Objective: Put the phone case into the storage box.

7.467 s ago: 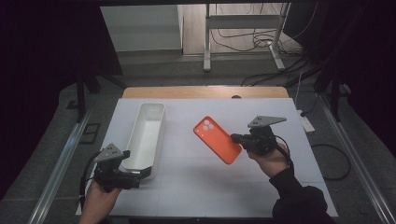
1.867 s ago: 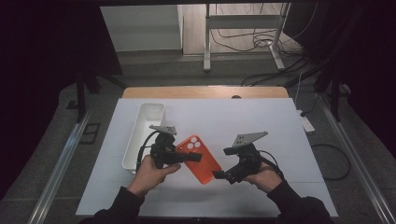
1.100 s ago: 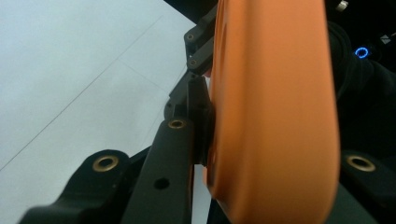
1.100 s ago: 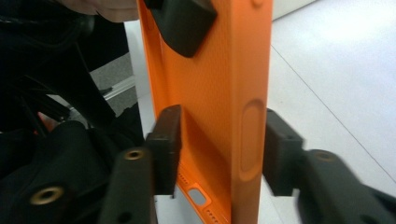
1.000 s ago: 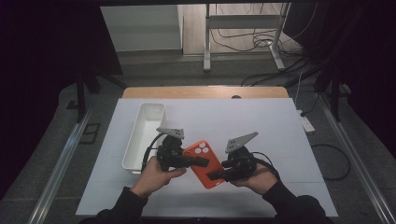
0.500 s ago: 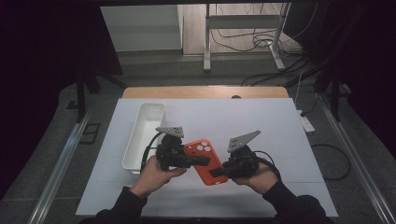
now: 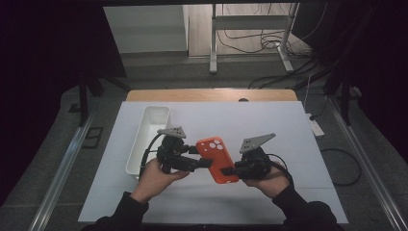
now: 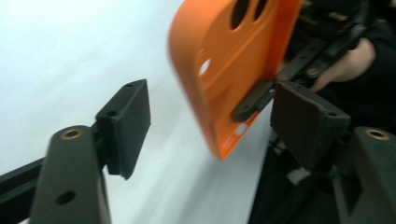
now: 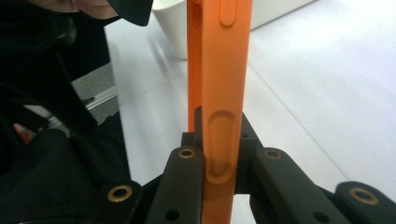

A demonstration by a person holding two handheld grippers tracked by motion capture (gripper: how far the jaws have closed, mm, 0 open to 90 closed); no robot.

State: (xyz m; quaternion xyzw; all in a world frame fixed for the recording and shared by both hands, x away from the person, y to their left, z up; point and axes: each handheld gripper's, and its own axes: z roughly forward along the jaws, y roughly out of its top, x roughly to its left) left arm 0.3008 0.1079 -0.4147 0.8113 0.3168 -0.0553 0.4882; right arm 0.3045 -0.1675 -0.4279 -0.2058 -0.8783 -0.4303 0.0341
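Handover of the orange phone case — right gripper takes it, left lets go.

The right gripper (image 7: 230, 171) is clamped on the edge of the orange phone case (image 7: 217, 159), held above the white table (image 7: 288, 144) near its front middle; the left gripper (image 7: 204, 162) has just been opening, its pads (image 8: 127, 122) standing clear on either side of the case. To do this well, the left should draw straight back without brushing the case while the right keeps its squeeze steady. A white bin (image 7: 150, 134) stands left; the dim room beyond shows floor cables (image 7: 279, 79) and a metal stand (image 7: 250, 43).
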